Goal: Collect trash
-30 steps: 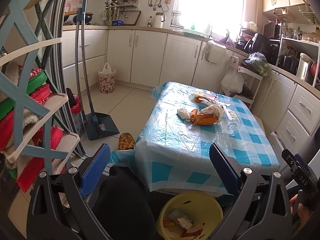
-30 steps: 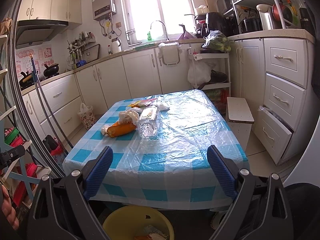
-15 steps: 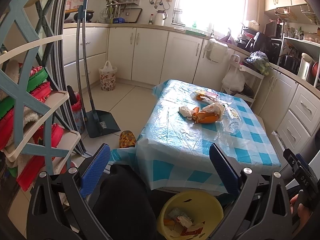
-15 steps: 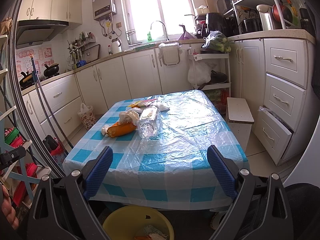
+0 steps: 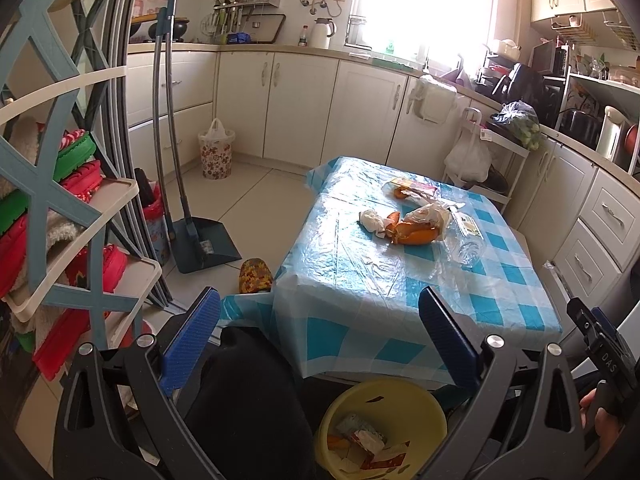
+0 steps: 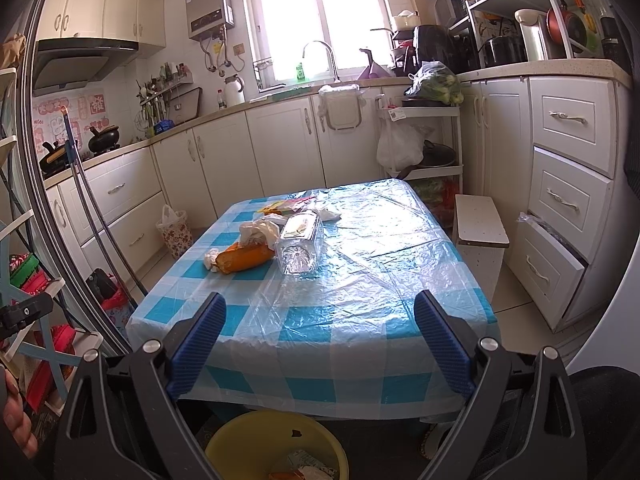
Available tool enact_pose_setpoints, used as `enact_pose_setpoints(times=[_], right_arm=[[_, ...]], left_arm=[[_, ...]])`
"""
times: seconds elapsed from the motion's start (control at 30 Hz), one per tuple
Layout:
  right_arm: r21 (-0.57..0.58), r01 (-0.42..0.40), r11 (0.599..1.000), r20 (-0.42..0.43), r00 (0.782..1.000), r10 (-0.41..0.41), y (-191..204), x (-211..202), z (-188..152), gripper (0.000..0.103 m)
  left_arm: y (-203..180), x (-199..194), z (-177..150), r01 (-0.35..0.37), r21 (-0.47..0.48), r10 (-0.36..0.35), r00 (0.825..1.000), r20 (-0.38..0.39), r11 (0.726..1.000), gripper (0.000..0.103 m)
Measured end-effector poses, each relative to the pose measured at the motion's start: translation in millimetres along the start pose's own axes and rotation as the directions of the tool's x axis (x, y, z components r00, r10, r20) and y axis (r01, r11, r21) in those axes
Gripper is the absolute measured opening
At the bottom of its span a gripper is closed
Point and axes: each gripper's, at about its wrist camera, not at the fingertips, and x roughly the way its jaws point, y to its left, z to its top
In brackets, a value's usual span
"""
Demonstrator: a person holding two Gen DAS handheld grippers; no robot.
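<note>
Trash lies on the blue-checked table: an orange wrapper, crumpled white paper, a clear plastic bottle, a thin plastic bag and a flat packet at the far end. A yellow bin holding scraps stands on the floor below the near table edge. My left gripper and right gripper are both open and empty, held back from the table above the bin.
A shoe rack stands close on the left. A dustpan and broom, a slipper and a flowered bin are on the floor. A white stool and drawers are right of the table.
The left wrist view has shifted slightly, so the table and bin sit a little differently in frame. The right gripper has barely moved. Both stay open.
</note>
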Motion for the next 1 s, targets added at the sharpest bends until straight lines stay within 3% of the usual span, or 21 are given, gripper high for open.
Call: enact_pose_setpoints(times=[1.0], right_arm=[[-0.023,-0.037,0.999,-0.008,0.999,0.037,9.9,6.0,2.8,0.092]], left_arm=[[4.1,4.9,3.6,-0.004,0.007,0.004,1.000,-0.014,1.000,0.096]])
